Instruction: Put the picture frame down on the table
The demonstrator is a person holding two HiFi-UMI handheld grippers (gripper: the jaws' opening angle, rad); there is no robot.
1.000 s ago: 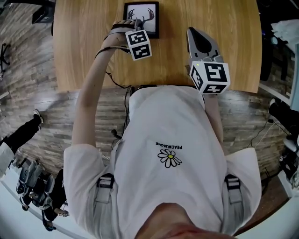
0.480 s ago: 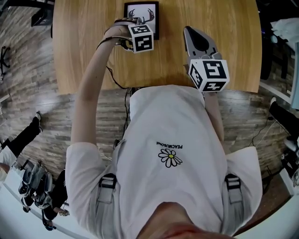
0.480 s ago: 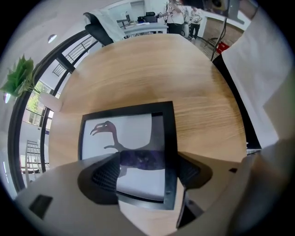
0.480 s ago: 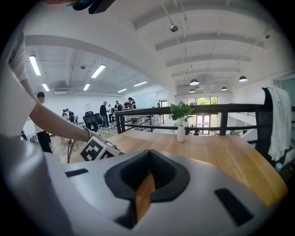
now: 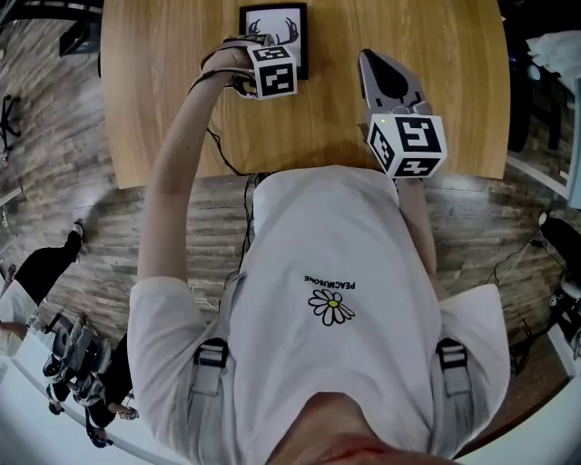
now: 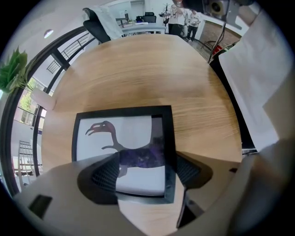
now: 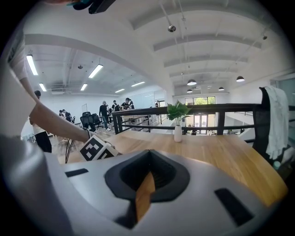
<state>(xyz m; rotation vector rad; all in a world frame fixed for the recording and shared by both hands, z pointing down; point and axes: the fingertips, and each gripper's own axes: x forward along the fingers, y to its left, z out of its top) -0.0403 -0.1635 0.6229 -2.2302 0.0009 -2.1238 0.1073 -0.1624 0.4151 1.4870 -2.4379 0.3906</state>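
Note:
The black picture frame (image 5: 287, 27) with a white print of a dark animal lies flat on the round wooden table (image 5: 163, 91), at its far side. My left gripper (image 5: 263, 51) points straight down over the frame's near left corner. In the left gripper view the frame (image 6: 124, 133) lies under my left gripper (image 6: 147, 170); one pad hangs over the print and the other stands just outside the frame's edge. These jaws have just been opening and grip nothing. My right gripper (image 5: 367, 60) hovers to the right, apart from the frame. Its jaws (image 7: 146, 182) leave only a thin slit.
A person's white shirt fills the head view's lower half. Cables (image 5: 236, 163) hang over the table's near edge. A potted plant in a white vase (image 7: 177, 131) stands at the table's far side by a black railing (image 7: 216, 108). People and office chairs (image 7: 87, 120) are far behind.
My left gripper has tipped more upright and shifted slightly toward the frame. The frame has stayed flat in the same place. The right gripper has kept still.

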